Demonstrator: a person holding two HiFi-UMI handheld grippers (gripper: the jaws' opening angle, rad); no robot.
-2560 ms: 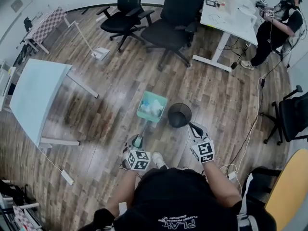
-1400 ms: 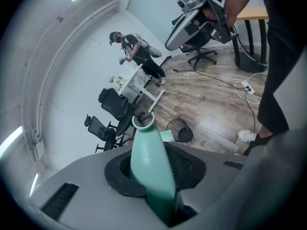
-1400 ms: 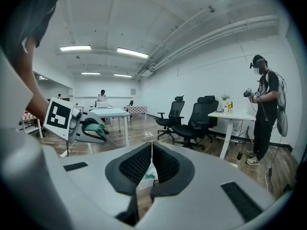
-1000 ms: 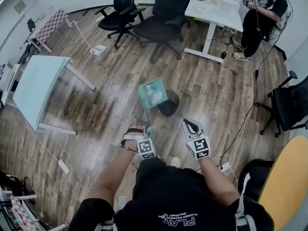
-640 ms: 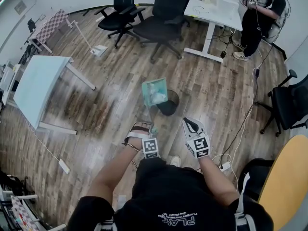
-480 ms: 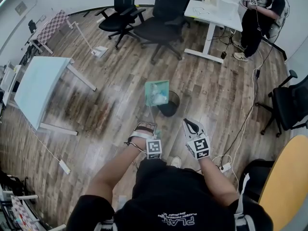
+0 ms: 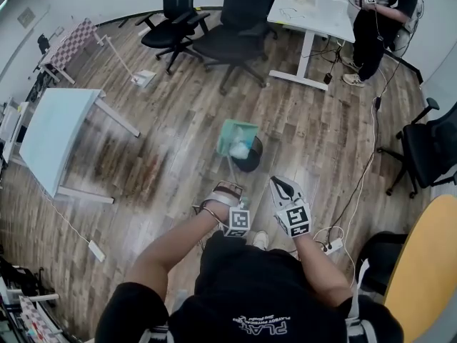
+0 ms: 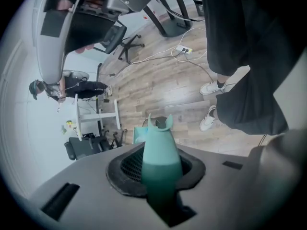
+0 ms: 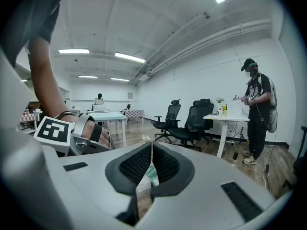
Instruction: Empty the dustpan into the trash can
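A teal dustpan (image 7: 232,136) hangs tilted over the round black trash can (image 7: 251,163), with white scraps (image 7: 240,149) at its lower edge. My left gripper (image 7: 228,189) is shut on its thin handle. In the left gripper view the teal handle (image 8: 160,145) runs up between the jaws, with the pan (image 8: 140,133) and the can (image 8: 162,120) beyond it. My right gripper (image 7: 279,183) hovers just right of the left one, near the can, shut on nothing. In the right gripper view its pads (image 9: 149,150) meet, and my left hand (image 9: 76,133) is beside them.
My own shoes (image 8: 210,88) stand close behind the can. Black office chairs (image 7: 235,34) and a white desk (image 7: 314,9) with a standing person (image 7: 371,20) are at the back. A pale table (image 7: 53,131) is at left, a power strip with cables (image 7: 332,247) at right.
My left gripper has shifted right and rolled, carrying the dustpan from beside the can to above it and tipping it. The right gripper has stayed put.
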